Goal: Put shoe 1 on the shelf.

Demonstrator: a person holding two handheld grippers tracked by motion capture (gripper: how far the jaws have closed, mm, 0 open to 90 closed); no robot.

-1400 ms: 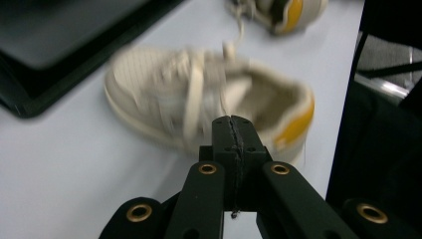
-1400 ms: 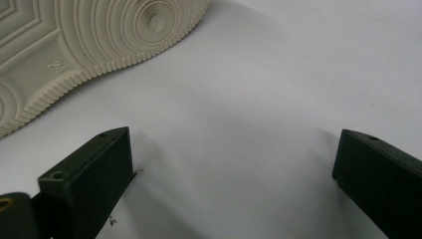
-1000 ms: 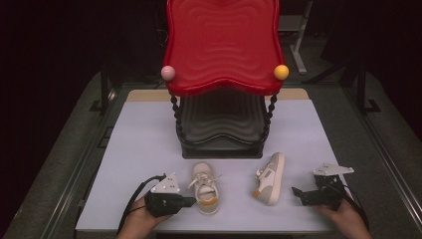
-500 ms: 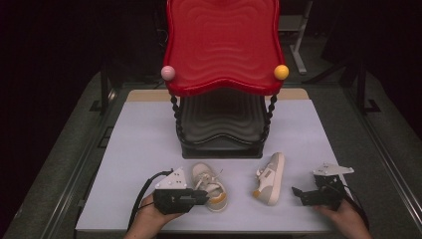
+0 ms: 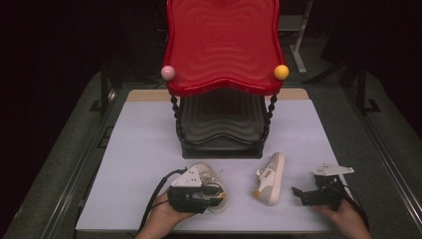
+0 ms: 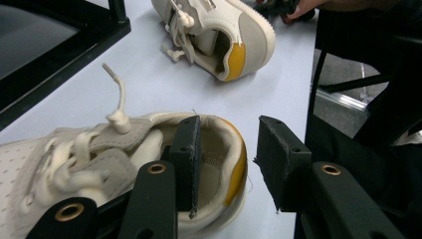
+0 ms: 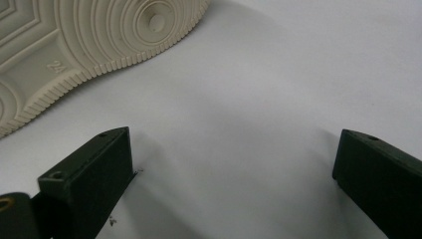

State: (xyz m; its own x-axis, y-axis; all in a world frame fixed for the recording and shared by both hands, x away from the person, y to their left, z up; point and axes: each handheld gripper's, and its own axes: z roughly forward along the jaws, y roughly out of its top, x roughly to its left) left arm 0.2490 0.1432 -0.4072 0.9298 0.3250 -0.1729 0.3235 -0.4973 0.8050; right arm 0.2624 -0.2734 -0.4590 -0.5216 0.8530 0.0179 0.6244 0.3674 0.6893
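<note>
Your pale worktop [image 5: 139,149] sits in a dark room, a red chair [image 5: 224,45] at upper centre. The shoe [image 5: 211,186] you are working on lies low and left of centre in the high view, upright. Your left gripper view shows what the high view hides: one pad of the left claw [image 6: 226,164] sits inside the heel opening, the other outside the yellow heel tab with a gap, jaws just opening, part-wide, gripping nothing. The second shoe [image 5: 271,178] lies on its side right of centre; your right gripper view shows its ribbed sole [image 7: 74,45]. The right claw [image 7: 234,184] gapes wide over bare worktop, empty.
</note>
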